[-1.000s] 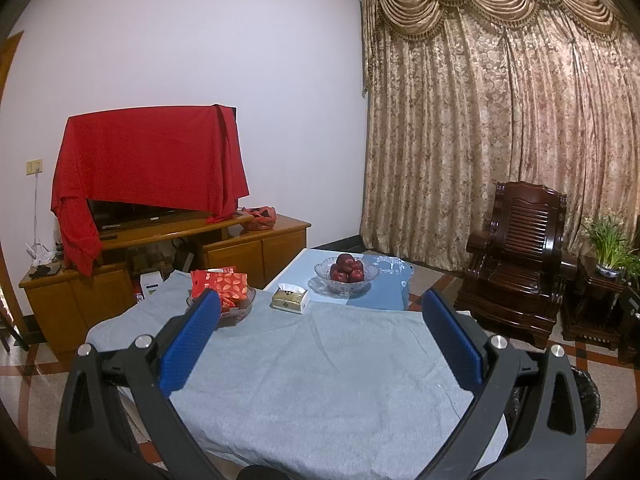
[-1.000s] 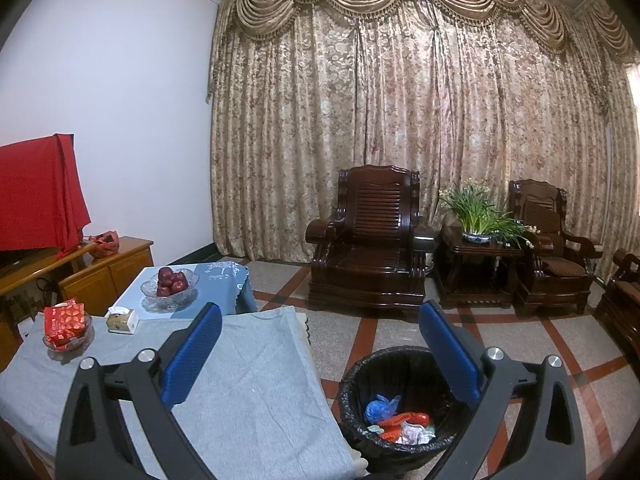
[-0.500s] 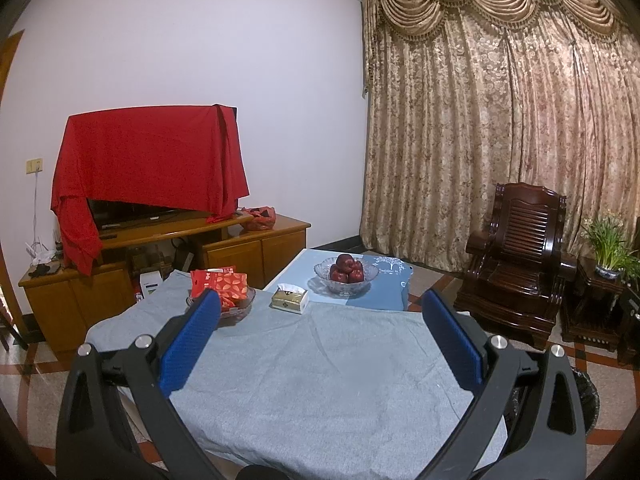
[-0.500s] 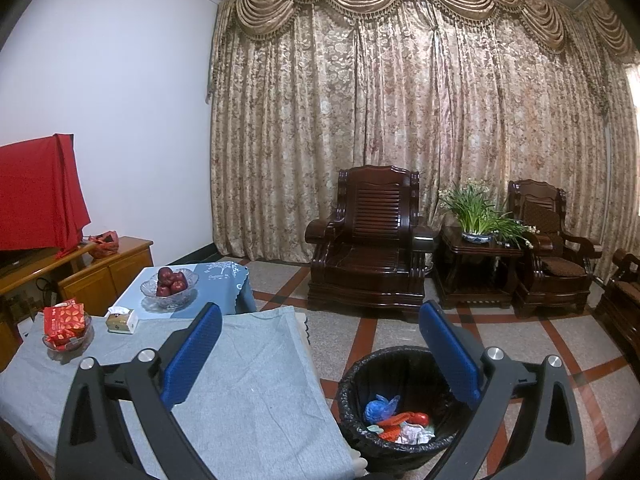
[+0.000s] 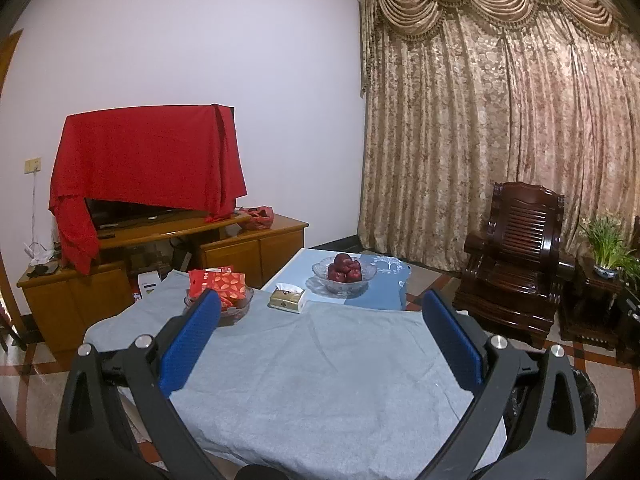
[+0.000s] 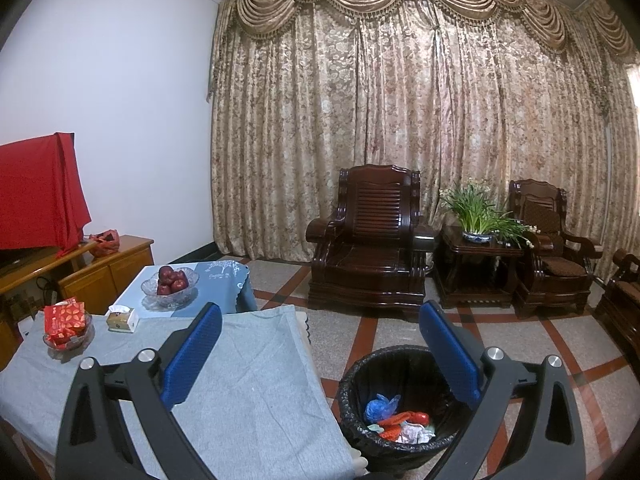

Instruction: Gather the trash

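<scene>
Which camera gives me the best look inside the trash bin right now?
The right wrist view: the trash bin sits open beside the table, with crumpled wrappers visible inside. The left wrist view shows only a sliver of its rim behind the tongs.

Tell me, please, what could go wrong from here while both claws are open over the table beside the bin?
1. The glass bowl of red packets sits close ahead of the left claw; a forward reach could knock it.
2. The grey tablecloth hangs loose at the edge; a snag might drag the tissue box and apple bowl.
3. The trash bin stands near the right claw and might tip if bumped.
</scene>
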Motion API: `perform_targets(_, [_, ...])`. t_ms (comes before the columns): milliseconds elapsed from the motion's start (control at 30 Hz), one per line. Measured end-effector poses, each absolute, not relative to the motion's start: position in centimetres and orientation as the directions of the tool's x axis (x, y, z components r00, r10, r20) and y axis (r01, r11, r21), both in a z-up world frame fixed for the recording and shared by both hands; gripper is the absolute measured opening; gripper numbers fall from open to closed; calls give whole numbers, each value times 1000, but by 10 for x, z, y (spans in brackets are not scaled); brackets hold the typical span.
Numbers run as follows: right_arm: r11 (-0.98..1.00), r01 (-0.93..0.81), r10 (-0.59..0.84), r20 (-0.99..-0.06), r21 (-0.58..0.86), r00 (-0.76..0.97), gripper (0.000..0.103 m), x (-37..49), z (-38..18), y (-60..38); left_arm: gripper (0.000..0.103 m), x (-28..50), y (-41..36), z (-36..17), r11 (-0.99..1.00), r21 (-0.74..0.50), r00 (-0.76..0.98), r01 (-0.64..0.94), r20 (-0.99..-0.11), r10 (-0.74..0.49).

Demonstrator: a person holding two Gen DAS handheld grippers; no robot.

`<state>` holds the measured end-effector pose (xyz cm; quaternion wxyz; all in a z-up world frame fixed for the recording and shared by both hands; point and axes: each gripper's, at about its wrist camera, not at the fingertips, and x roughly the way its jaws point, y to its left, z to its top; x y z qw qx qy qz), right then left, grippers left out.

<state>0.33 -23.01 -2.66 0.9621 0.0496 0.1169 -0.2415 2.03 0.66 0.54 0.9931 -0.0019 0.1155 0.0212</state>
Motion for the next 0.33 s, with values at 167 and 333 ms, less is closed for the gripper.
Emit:
perform_targets(167, [878,476,-453,-251,41,856,97,4,-27,-230,98,19,3,5,999,4,973,-49,-225,48])
perform_targets(333, [879,476,-452,-251,40,856,97,3,-27,-230,98,19,2,7,999,-2,973,-44,-226,43])
